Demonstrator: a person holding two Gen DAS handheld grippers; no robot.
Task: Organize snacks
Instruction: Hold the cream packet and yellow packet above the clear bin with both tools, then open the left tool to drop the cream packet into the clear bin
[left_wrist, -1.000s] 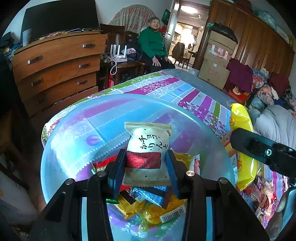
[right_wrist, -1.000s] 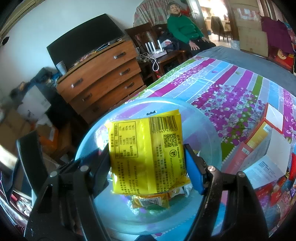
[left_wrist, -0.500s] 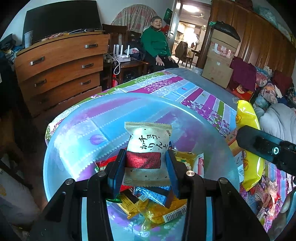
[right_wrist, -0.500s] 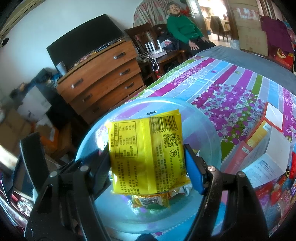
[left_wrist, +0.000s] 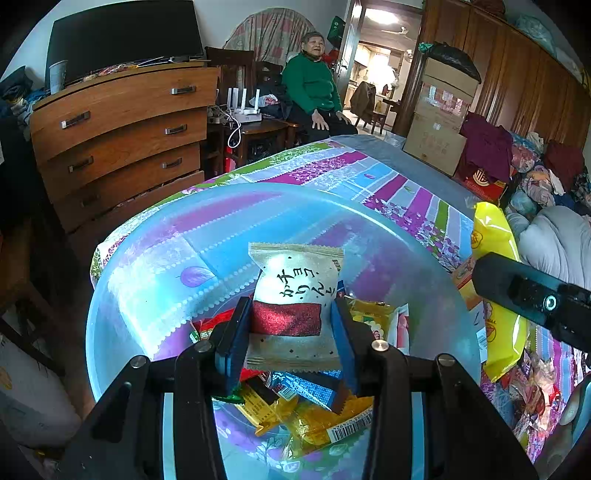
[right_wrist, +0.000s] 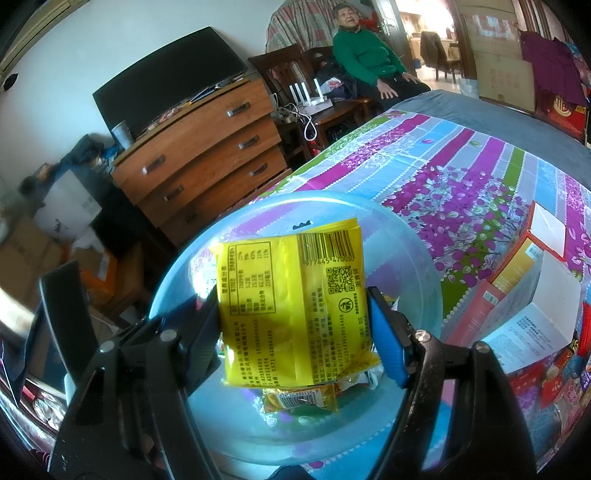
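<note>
Over the clear bowl, the left gripper pinches a white-and-red snack packet upright between its fingers, while the right gripper clamps a yellow snack bag above the same bowl.

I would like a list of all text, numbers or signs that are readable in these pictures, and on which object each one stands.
"チョコりんこ", about so, letters turned sideways: on the white and red snack packet between the left gripper's fingers.
Partly clear "977245 470030": under the barcode of the yellow packet between the right gripper's fingers.
Nutrition table, QR code, small print on that packet: too small.
Print on the boxes on the tablecloth: too blurred.
</note>
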